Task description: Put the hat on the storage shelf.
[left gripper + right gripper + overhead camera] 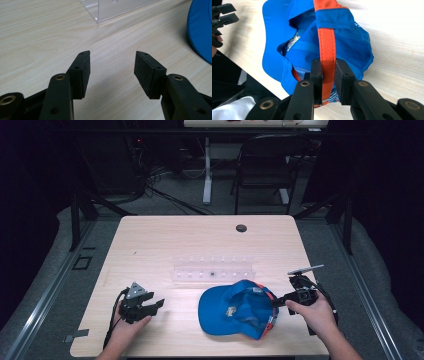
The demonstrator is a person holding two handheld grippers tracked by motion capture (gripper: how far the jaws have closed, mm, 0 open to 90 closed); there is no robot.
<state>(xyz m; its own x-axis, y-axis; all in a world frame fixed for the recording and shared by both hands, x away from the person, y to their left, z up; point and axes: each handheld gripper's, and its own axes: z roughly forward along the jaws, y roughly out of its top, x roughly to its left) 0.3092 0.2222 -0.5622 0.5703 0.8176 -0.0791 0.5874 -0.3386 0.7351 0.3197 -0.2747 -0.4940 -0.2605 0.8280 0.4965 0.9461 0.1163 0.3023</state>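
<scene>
A blue cap (235, 309) with orange trim lies upside down on the wooden table (150, 240), near the front edge. My right gripper (278, 301) is at the cap's right rim, shut on its orange strap (327, 47); the right gripper view shows both jaws pinching that strap, with the blue cap (287, 37) spreading beyond. My left gripper (156, 305) rests low over the table to the left of the cap, open, with bare wood between its pads (85, 72). The cap's blue brim (200, 32) shows at the right edge of the left gripper view.
A clear plastic rack (214, 269) stands just behind the cap, mid-table; its corner (110, 10) shows ahead of the left gripper. A dark round hole (241, 228) sits near the table's far edge. A black chair (265, 165) and cables are on the floor beyond.
</scene>
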